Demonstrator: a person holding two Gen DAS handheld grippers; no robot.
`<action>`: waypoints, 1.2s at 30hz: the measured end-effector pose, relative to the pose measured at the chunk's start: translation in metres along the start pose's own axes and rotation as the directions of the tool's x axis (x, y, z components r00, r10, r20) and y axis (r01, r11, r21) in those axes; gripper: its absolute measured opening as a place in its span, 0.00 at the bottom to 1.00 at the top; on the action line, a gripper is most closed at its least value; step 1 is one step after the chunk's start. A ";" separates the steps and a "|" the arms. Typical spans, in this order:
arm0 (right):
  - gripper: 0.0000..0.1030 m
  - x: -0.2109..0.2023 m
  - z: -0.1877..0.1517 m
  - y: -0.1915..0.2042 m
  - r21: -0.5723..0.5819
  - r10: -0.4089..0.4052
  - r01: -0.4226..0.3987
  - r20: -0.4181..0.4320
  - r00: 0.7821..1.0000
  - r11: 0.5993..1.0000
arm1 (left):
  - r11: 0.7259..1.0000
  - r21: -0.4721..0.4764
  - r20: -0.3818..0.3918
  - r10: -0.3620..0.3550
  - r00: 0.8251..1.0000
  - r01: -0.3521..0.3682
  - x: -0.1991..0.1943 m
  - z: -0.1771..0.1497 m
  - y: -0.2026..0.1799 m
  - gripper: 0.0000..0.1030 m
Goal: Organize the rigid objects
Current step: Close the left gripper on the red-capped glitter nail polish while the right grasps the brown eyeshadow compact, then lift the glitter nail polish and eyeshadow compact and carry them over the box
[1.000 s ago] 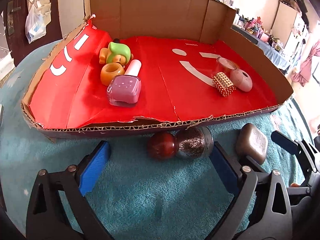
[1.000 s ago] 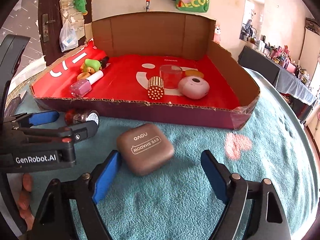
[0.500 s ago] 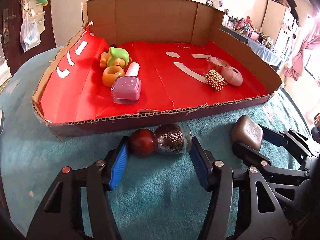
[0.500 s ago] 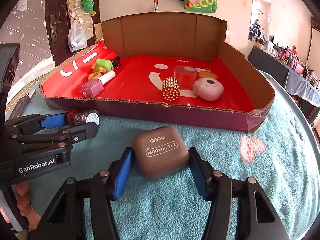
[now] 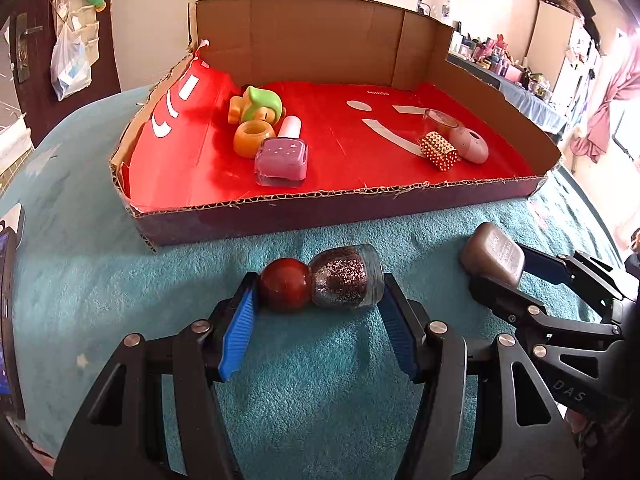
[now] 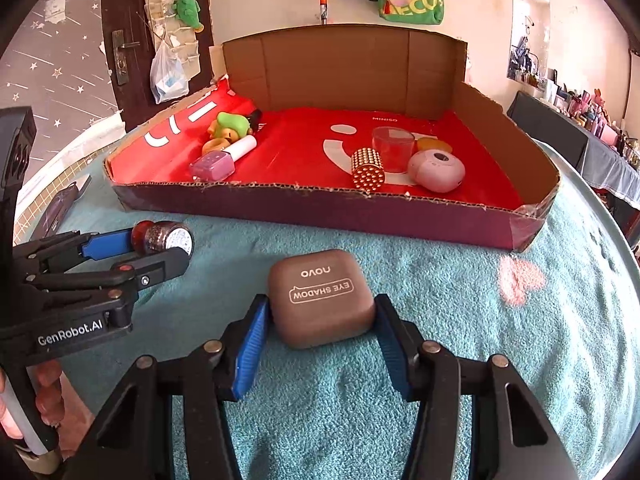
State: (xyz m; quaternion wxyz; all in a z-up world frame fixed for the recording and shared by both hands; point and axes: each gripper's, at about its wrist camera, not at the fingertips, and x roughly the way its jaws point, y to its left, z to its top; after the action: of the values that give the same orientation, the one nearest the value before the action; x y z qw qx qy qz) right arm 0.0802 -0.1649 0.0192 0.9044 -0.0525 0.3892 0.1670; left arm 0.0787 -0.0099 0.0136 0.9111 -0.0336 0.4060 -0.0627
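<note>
On teal cloth, both jaws newly clamped: left gripper (image 5: pixel 318 308) around glitter bottle (image 5: pixel 320 285), right gripper (image 6: pixel 318 320) around eyeshadow case (image 6: pixel 321 297).

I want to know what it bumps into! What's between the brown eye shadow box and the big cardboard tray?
Nothing. In the right wrist view only bare teal towel lies between the eye shadow box and the cardboard tray.

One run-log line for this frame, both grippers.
left gripper: shut on glitter bottle | right gripper: shut on eyeshadow case | both on towel, outside box
</note>
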 end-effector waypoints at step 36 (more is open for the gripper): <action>0.53 -0.037 0.027 -0.002 0.037 0.131 -0.136 0.103 0.986 0.990 | 0.993 0.027 0.150 -0.119 0.982 0.116 -0.055 0.017 -0.007 0.55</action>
State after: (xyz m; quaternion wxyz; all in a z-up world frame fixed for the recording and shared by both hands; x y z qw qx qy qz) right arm 0.0754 -0.1705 0.0649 0.9105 0.0022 0.3495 0.2209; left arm 0.0542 -0.0093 0.0658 0.9342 -0.0538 0.3326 -0.1174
